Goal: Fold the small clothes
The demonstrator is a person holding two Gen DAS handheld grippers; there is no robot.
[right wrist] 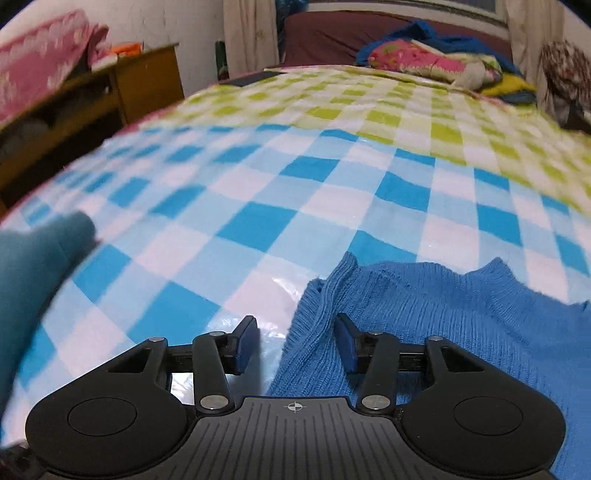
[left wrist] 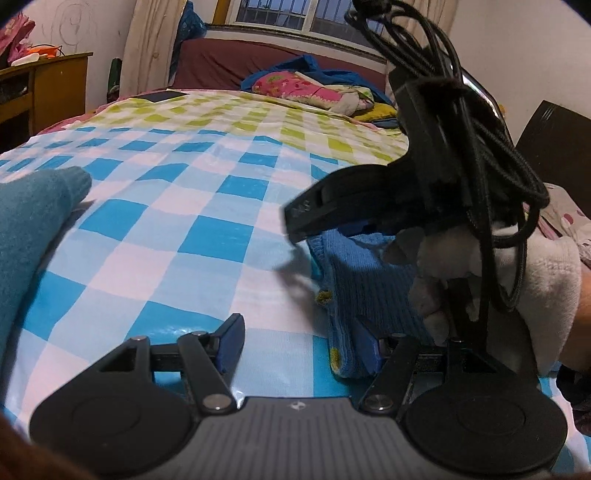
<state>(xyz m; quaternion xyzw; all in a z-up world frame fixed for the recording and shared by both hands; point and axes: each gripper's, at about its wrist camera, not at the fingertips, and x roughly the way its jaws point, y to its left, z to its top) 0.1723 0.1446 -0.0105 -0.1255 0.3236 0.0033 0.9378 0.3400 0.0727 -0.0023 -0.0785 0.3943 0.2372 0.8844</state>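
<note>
- Blue ribbed knit, a small bright-blue sweater (right wrist: 443,332), lies flat on the bed's glossy blue-and-white checked cover (right wrist: 229,229), at the near right of the bed; spread out like this it is laid ready for folding rather than bunched.
- The right gripper (right wrist: 295,345) sits low over the sweater's left edge with its blue-padded fingers (right wrist: 246,343) spread apart. One finger is over the bare cover and the other over the knit, so the hem edge falls between them, which I judge to be a line-up for pinching that edge.
- The left gripper (left wrist: 299,341) has its fingers spread too and holds nothing. Its right finger lies against the sweater's edge, seen in the left wrist view (left wrist: 354,295), likely so both tools can lift the same side together.
- In the left wrist view the right gripper's black body (left wrist: 406,206) with its bundled black cables (left wrist: 480,147) hangs just above the sweater, gripped by a hand in a white fleece sleeve (left wrist: 546,280).
- A second garment, a teal fuzzy knit piece (left wrist: 33,221), rests at the far left of the cover, well apart from the sweater, probably set aside so it does not tangle.
- A heap of pink and blue bedding (right wrist: 436,62) lies by the maroon headboard (right wrist: 325,33), out of the working area.
</note>
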